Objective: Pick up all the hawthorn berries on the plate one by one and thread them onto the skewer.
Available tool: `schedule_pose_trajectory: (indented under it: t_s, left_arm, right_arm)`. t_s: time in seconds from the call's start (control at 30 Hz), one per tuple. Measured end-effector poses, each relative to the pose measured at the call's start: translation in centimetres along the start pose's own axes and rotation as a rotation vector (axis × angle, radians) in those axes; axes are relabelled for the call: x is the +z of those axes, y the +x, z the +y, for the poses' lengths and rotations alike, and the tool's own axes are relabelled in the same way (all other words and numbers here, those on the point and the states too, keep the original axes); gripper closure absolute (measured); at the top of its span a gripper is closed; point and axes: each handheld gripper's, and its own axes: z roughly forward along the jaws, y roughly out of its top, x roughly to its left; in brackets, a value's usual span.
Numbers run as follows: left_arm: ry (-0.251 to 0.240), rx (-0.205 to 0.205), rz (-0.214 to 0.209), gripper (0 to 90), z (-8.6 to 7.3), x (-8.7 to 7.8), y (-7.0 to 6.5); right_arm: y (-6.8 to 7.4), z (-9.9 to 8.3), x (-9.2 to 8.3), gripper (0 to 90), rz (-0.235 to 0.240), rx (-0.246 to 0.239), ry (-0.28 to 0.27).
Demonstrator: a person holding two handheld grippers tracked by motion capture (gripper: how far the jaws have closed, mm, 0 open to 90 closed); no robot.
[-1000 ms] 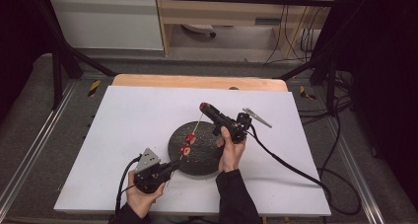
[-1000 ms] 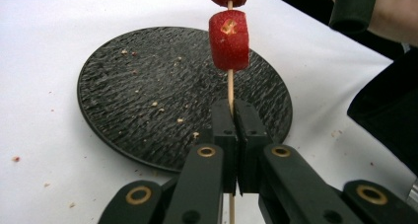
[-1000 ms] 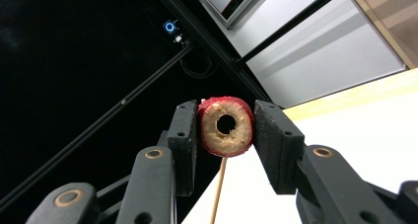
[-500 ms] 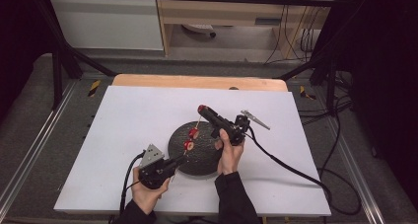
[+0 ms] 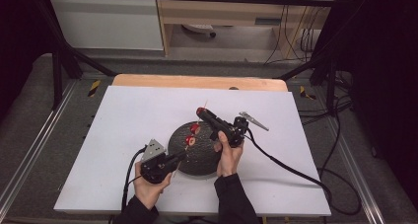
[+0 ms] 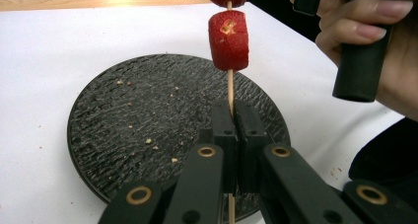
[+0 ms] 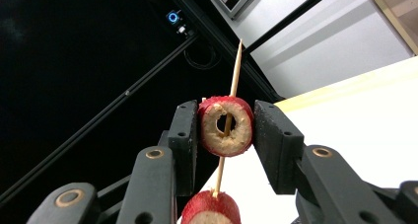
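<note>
Above the black plate (image 5: 197, 157) on the white counter (image 5: 123, 115), I have my left gripper (image 6: 230, 135) with jaws clamped on the skewer (image 6: 229, 88) and my right gripper (image 7: 226, 130) with jaws pinching the top red fruit ring (image 7: 226, 126) threaded on it.

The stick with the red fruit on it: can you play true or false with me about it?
1. The left gripper pinches the wooden skewer. True.
2. The right gripper squeezes a hollow red fruit piece. True.
3. The black plate is piled with fruit. False: it carries crumbs, and the fruit is on the skewer.
4. The skewer lies flat on the white table. False: both grippers hold it up above the plate.
5. The plate is square. False: it is round.
</note>
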Motion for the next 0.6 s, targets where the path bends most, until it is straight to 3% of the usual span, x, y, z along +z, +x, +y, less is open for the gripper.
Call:
schedule_pose_trajectory:
  t_s: [0.6]
  left_arm:
    - [-0.001, -0.004, -0.006, 88.4, 0.55, 0.58, 0.36]
  right_arm:
    - [0.09, -0.75, -0.06, 63.1, -0.010, -0.022, 0.027]
